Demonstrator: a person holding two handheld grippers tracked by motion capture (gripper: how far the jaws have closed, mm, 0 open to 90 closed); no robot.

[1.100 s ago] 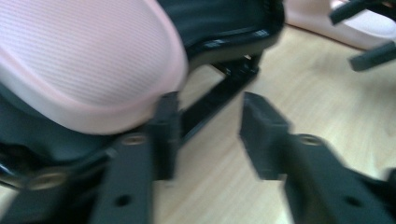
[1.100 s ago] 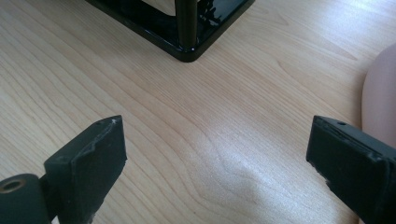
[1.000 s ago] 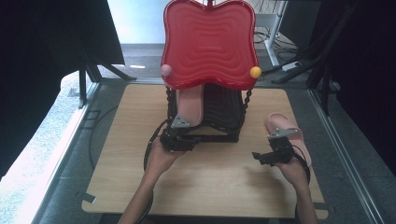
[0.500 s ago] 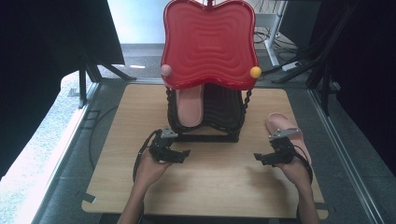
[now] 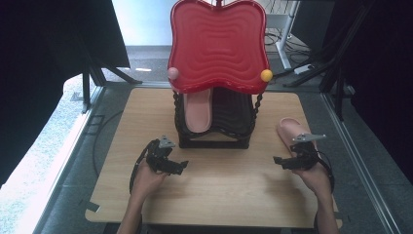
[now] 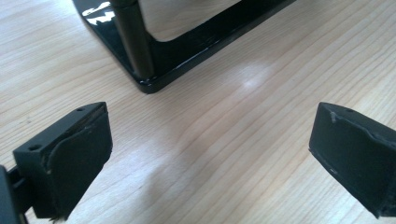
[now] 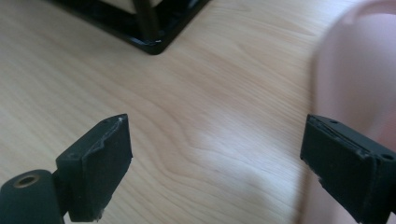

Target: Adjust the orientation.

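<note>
A black wire rack point(image 5: 214, 141) with a red wavy top point(image 5: 219, 46) stands mid-table. One pink slipper point(image 5: 197, 112) lies inside it on the left. A second pink slipper point(image 5: 291, 129) lies on the table to the right, just beyond my right gripper point(image 5: 282, 162). My left gripper point(image 5: 178, 165) hovers low in front of the rack's left corner; its jaws have just been opening and only bare wood lies between them point(image 6: 210, 126). The right gripper point(image 7: 215, 140) stands open over the wood, with the slipper point(image 7: 359, 70) beside its right jaw.
The rack's black base corner point(image 6: 149, 84) lies just ahead of the left jaws and farther off in the right gripper view point(image 7: 154, 44). A pink knob point(image 5: 173, 73) and a yellow knob point(image 5: 266, 75) stick out under the red top. The wooden table point(image 5: 219, 195) ends in metal rails.
My left gripper has drawn back from the rack toward the table's front and sunk lower, its jaws now wide, leaving the pink slipper in the rack. The right hand has shifted slightly.
</note>
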